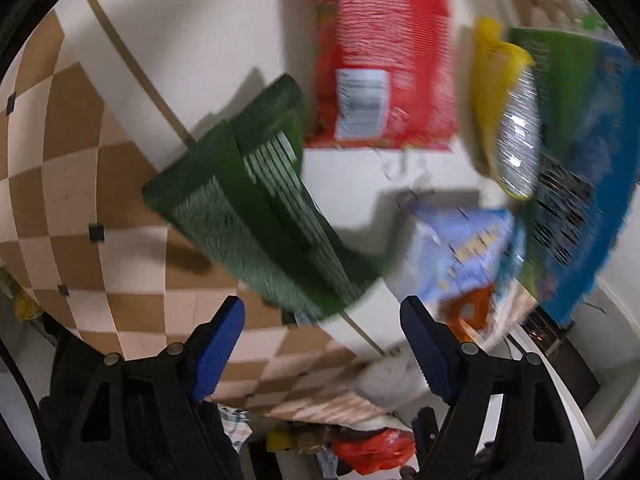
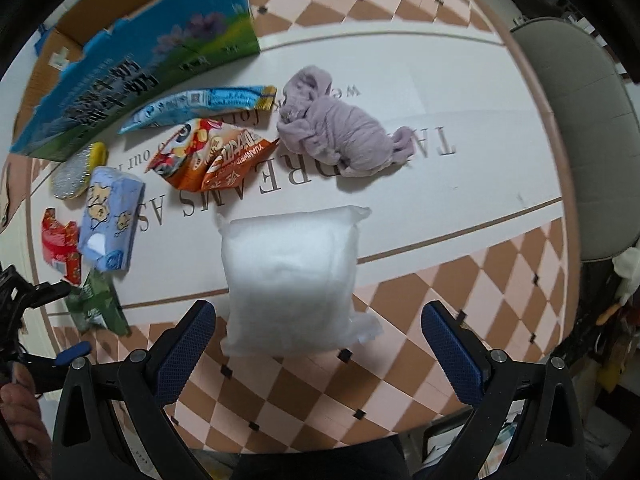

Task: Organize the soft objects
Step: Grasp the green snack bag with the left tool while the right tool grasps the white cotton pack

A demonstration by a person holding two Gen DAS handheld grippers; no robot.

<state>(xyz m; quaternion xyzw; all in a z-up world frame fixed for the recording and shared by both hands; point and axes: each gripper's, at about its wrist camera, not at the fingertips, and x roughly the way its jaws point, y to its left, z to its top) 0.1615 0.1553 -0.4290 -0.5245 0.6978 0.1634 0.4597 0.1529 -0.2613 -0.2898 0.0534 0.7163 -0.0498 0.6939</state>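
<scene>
The tabletop, checkered at its edges, carries a blue-green carton at 10 o'clock in the right wrist view. A white padded pack lies dead centre, just ahead of the right hand-held gripper, whose fingers stand apart, empty. A lilac cloth sits at 12 o'clock. The left hand-held gripper gapes too, below green scouring pads.

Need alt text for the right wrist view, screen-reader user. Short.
The open right gripper hovers over a white pillow-like pack on a round table with a checkered border. Beyond the pack lie a crumpled lilac cloth, orange snack bags, a pale blue tissue pack and a blue-green carton.
</scene>
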